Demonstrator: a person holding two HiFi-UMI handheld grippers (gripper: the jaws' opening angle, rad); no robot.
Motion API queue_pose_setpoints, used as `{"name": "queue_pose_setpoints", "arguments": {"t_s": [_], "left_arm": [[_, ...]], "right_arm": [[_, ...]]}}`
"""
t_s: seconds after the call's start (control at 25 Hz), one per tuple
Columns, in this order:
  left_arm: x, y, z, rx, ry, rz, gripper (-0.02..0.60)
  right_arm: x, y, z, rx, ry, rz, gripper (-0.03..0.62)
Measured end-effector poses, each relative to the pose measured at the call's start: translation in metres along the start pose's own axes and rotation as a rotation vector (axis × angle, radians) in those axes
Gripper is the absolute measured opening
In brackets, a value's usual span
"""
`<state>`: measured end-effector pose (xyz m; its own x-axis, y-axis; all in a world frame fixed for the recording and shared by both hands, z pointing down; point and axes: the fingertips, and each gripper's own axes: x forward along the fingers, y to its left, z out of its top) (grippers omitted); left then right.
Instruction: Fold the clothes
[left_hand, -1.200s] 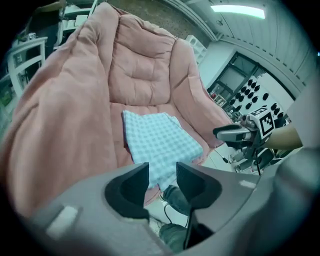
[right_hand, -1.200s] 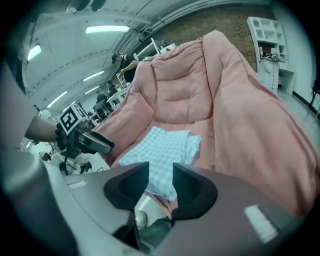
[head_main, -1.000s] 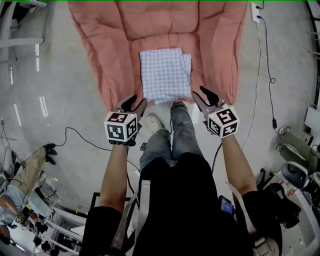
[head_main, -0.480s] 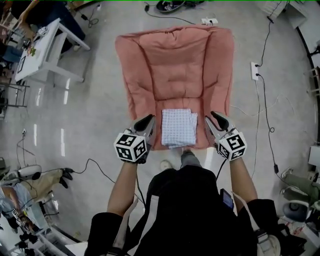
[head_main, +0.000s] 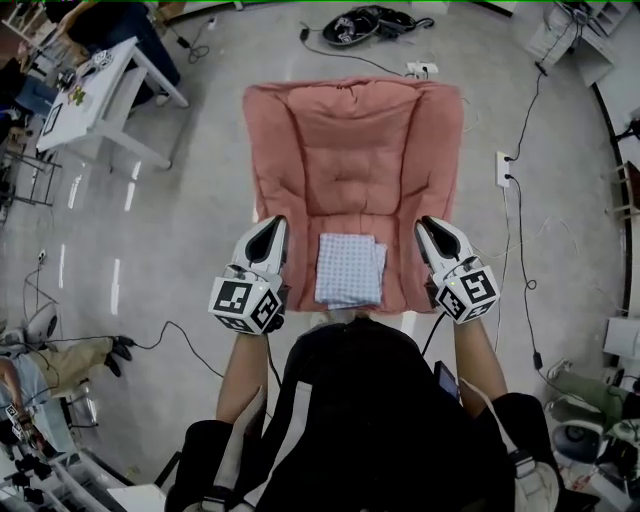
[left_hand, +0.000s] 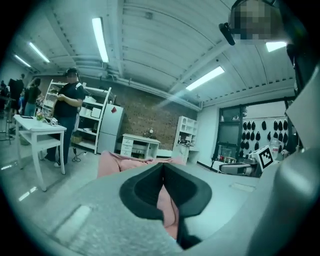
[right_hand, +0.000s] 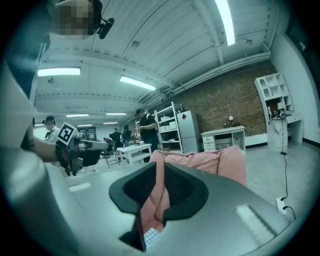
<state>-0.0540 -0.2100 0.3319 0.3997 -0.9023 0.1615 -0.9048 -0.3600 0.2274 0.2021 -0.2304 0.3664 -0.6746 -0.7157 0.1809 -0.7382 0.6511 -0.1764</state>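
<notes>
A folded blue-and-white checked cloth (head_main: 349, 270) lies flat on the front of the seat of a pink padded chair (head_main: 352, 150). My left gripper (head_main: 272, 226) hovers to the left of the cloth, shut, with nothing between its jaws (left_hand: 163, 168). My right gripper (head_main: 430, 226) hovers to the cloth's right. Its jaws (right_hand: 160, 168) are closing, a narrow gap still shows and nothing is in it. Through that gap a corner of the checked cloth (right_hand: 149, 235) and the pink chair (right_hand: 200, 160) appear. Neither gripper touches the cloth.
A white table (head_main: 110, 90) stands at the far left, with a person (left_hand: 67, 115) beside it. Cables and a power strip (head_main: 503, 168) lie on the grey floor right of the chair. Shelves and a white fridge (left_hand: 111, 127) line the brick back wall.
Both grippers have pulled back from the cloth's near edge to its sides, and their jaws have narrowed. The view has drawn back, and the whole chair shows. The cloth lies unmoved.
</notes>
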Motion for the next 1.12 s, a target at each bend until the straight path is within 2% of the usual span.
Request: {"name": "queue_pose_setpoints", "arguments": {"t_s": [0.12,0.36,0.76,1.12], "left_arm": [[-0.016,0.009,0.013,0.006,-0.033,-0.006,0.007],[-0.039,0.028,0.007,0.031,0.017,-0.045,0.007],[-0.032,0.024,0.018,0.034,-0.01,-0.123,0.006],[-0.028,0.017,0.015,0.019,-0.015,-0.155,0.008]], "right_arm": [[-0.001,0.014,0.015,0.02,-0.056,-0.036,0.005],[0.0,0.043,0.032,0.07,-0.116,-0.068,0.005],[-0.007,0.049,0.042,0.063,-0.151,-0.116,0.004],[-0.014,0.045,0.044,0.053,-0.162,-0.146,0.004]]}}
